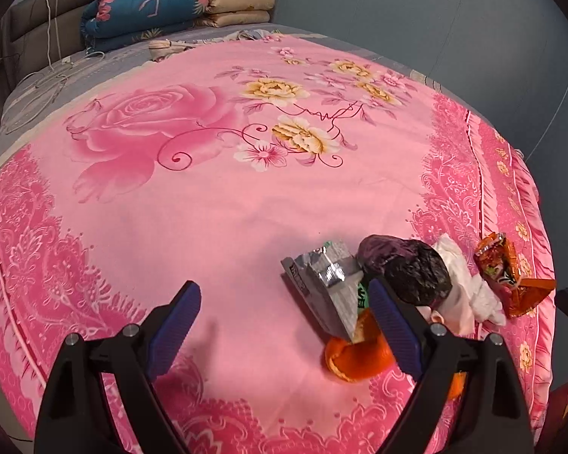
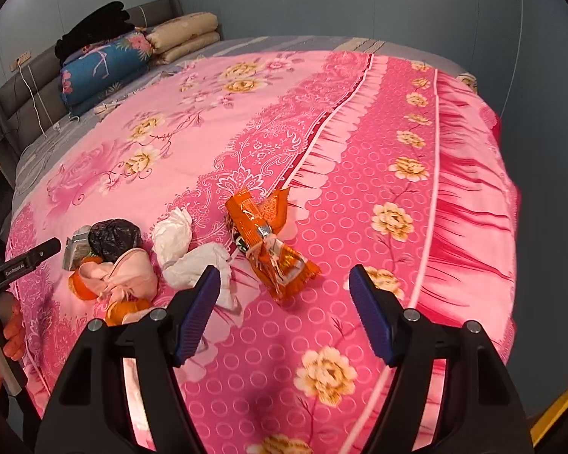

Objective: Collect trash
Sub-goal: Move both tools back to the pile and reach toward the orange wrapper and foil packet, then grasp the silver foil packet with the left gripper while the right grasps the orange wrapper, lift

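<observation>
On the left wrist view, our left gripper (image 1: 284, 321) has jaws spread wide, nothing between the pads. We'd drop straight onto one piece, not the whole heap: the silver foil wrapper (image 1: 323, 283) is nearest, lying just ahead of the right finger, with orange peel (image 1: 354, 359) just beside that finger. A black crumpled bag (image 1: 409, 268), white tissue (image 1: 462, 276) and orange snack wrapper (image 1: 507, 276) lie further right on the pink bedspread (image 1: 170, 227).

On the right wrist view, our right gripper (image 2: 284, 310) is also spread, empty. The orange snack wrapper (image 2: 269, 242) sits just ahead, roughly centred between the fingers; the tissue (image 2: 193, 261) is by the left finger. We'd close across the wrapper's narrow middle.
</observation>
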Demonstrator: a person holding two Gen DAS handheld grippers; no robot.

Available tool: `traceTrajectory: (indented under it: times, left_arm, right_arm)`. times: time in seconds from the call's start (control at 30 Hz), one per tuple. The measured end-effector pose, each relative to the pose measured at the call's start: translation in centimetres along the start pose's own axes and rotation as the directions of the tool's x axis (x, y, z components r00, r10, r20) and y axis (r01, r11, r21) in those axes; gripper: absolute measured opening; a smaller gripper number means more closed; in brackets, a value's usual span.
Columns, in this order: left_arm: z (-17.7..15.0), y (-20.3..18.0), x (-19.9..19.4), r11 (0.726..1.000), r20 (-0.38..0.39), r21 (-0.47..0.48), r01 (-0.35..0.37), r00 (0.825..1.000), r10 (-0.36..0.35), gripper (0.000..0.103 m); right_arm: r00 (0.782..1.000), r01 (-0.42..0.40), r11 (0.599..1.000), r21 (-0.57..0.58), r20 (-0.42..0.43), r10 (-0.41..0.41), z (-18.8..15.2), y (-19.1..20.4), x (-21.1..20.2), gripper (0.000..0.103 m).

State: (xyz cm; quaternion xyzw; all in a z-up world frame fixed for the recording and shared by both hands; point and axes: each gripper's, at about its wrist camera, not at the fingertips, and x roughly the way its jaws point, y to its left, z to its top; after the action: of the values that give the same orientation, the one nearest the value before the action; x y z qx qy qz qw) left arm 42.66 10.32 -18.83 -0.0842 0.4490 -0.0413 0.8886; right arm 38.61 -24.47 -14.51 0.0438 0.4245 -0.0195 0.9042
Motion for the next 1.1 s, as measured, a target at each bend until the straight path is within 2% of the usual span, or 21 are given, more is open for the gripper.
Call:
traceTrajectory:
  times: [0.4, 0.5, 0.6, 0.67, 0.7, 0.73, 0.77, 0.83, 1.1]
  left_arm:
    - [-0.3, -1.1, 4.7, 0.999, -0.08, 0.016, 0.036, 0.996, -0.034, 0.084]
    - [-0.4, -1.3, 5.3, 0.999, -0.09, 0.016, 0.044, 0.995, -0.042, 0.076]
    - [-0.3, -1.3, 5.3, 0.997, -0.094, 0.005, 0.075, 0.993, -0.074, 0.06]
    - [-0.3, -1.5, 5.3, 0.996, -0.096, 0.012, 0.089, 0.992, -0.087, 0.045]
    - [-0.3, -1.7, 5.3, 0.995, -0.097, 0.017, 0.101, 0.99, -0.099, 0.042]
    - [-0.4, -1.9, 5.2, 0.994, -0.098, 0.023, 0.104, 0.99, -0.101, 0.038]
    - [-0.4, -2.0, 5.2, 0.994, -0.097, 0.031, 0.108, 0.99, -0.105, 0.031]
    - [-0.4, -2.2, 4.9, 0.993, -0.089, 0.039, 0.111, 0.99, -0.107, 0.026]
    - [-0.6, -1.3, 3.6, 0.992, -0.072, 0.008, 0.129, 0.989, -0.128, 0.024]
  right_arm:
    - [0.994, 0.03, 0.999, -0.036, -0.102, -0.034, 1.2, 1.0, 6.7, 0.067]
    - [0.991, 0.023, 0.999, -0.026, -0.133, -0.027, 1.0, 0.9, 7.8, 0.067]
    - [0.988, 0.023, 0.999, -0.038, -0.153, -0.028, 0.9, 1.2, 8.7, 0.06]
    - [0.988, 0.024, 0.999, -0.044, -0.153, -0.03, 0.8, 1.5, 9.0, 0.056]
    - [0.987, 0.016, 0.999, -0.036, -0.157, -0.022, 0.8, 1.5, 9.1, 0.053]
    - [0.987, 0.013, 0.999, -0.032, -0.162, -0.018, 0.8, 1.6, 9.2, 0.046]
    - [0.986, 0.01, 1.0, -0.027, -0.166, -0.015, 0.8, 1.6, 9.3, 0.045]
    - [0.985, 0.004, 1.0, -0.019, -0.171, -0.007, 0.8, 1.7, 9.4, 0.036]
    - [0.99, -0.028, 1.0, 0.002, -0.139, 0.028, 0.9, 2.0, 7.5, 0.027]
